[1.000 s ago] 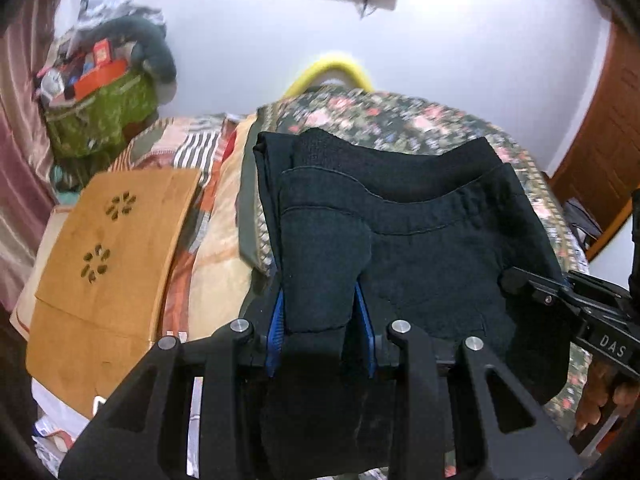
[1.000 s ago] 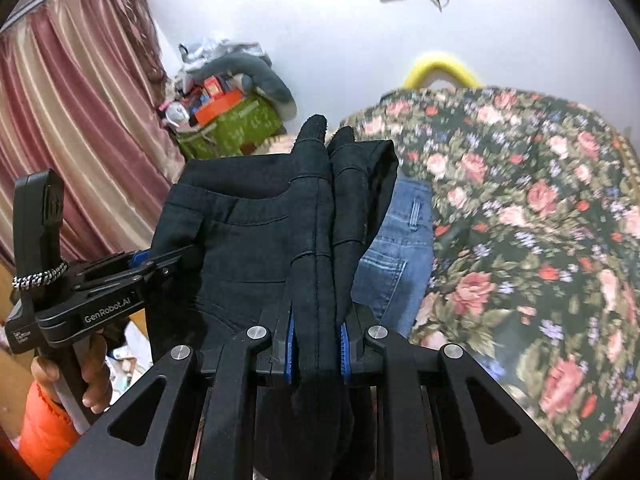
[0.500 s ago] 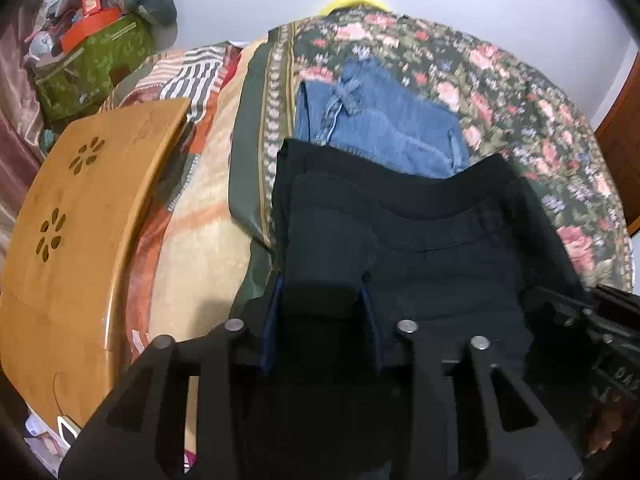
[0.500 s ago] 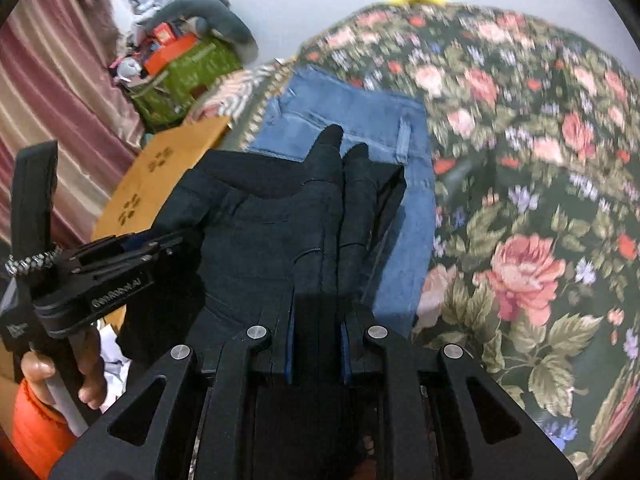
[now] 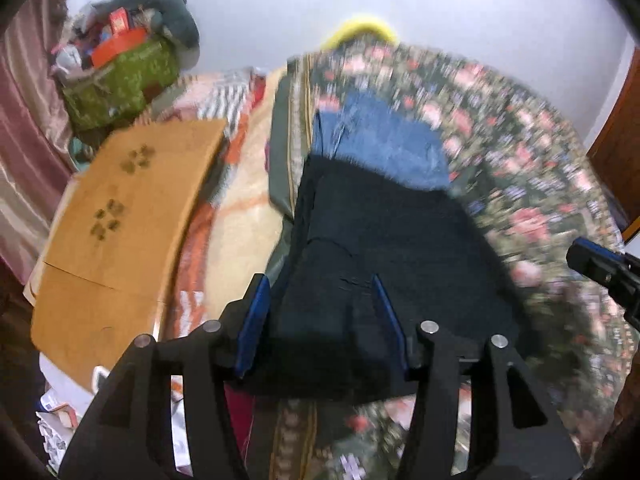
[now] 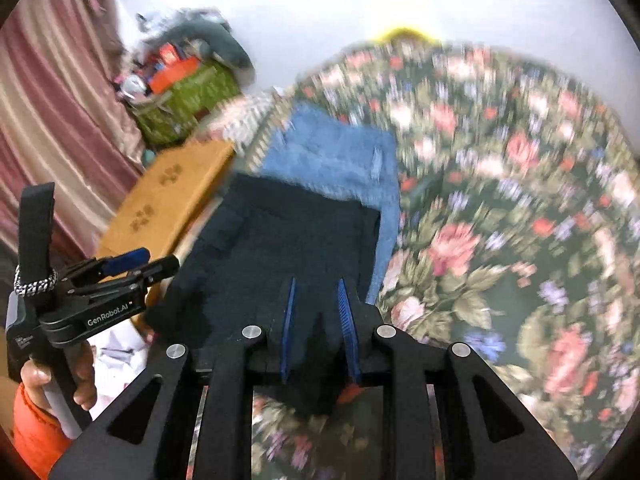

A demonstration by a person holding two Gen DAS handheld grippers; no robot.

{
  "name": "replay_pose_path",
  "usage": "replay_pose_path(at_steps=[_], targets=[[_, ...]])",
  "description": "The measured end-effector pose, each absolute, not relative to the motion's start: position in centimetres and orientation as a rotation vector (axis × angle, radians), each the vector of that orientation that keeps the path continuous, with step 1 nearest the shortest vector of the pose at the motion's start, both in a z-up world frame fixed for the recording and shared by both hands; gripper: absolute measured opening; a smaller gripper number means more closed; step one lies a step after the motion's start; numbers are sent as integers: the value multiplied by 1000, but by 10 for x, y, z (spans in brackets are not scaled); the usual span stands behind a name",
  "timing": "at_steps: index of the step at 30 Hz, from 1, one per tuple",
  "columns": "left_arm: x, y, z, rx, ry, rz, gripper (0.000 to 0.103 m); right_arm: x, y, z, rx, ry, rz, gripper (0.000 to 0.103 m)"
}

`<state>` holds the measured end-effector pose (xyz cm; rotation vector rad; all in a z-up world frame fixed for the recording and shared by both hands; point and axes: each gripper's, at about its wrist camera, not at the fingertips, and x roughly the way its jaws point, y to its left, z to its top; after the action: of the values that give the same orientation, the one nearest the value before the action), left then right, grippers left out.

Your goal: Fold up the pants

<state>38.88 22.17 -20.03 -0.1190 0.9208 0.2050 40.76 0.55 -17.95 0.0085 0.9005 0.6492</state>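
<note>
Black pants [image 5: 392, 240] lie folded on the floral bedspread, their far edge overlapping folded blue jeans [image 5: 384, 148]. My left gripper [image 5: 320, 284] hovers over the near left corner. Its jaws are opening, and the cloth lies loose between the blue pads, which do not press it. In the right wrist view the pants [image 6: 300, 240] lie flat, with the jeans [image 6: 336, 156] beyond. My right gripper [image 6: 316, 284] is at the near right corner. Its jaws are opening too, and a fold of cloth lies slack between them. The left gripper [image 6: 156, 264] shows at the left, held by a hand.
A wooden board [image 5: 132, 208] lies along the bed's left side, with a stuffed green bag [image 5: 120, 76] behind it. The floral bedspread [image 6: 500, 220] stretches to the right. A curtain [image 6: 52, 112] hangs at the left and a wooden door [image 5: 624, 128] stands at the right.
Both grippers came down with the black pants, which now lie flat on the bed over the jeans. The left jaws have spread wide, and the fold no longer stands up between the right fingers.
</note>
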Motion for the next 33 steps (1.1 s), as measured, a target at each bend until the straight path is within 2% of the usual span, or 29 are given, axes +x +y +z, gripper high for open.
replay_pose_path(at_steps=[10, 18, 19, 22, 24, 26, 27, 29, 31, 33], targets=[[253, 170, -49, -81, 547, 171, 53, 281, -51, -35, 56, 484, 735, 21], [138, 119, 17, -2, 294, 155, 54, 178, -81, 21, 71, 237, 778, 21], [125, 112, 20, 10, 271, 154, 54, 165, -84, 24, 69, 210, 778, 21], [94, 97, 28, 41, 212, 167, 66, 140, -87, 24, 58, 174, 772, 21], [78, 89, 29, 63, 181, 182, 80, 129, -90, 23, 59, 166, 768, 29], [65, 85, 31, 65, 163, 189, 86, 120, -93, 21, 64, 162, 746, 55], [61, 84, 31, 58, 160, 190, 91, 119, -96, 19, 70, 156, 736, 61], [54, 84, 30, 41, 154, 192, 101, 113, -100, 17, 73, 144, 705, 80], [51, 84, 30, 29, 146, 198, 103, 109, -102, 16, 64, 135, 669, 91], [49, 85, 29, 30, 155, 198, 103, 106, -104, 16, 59, 125, 645, 96]])
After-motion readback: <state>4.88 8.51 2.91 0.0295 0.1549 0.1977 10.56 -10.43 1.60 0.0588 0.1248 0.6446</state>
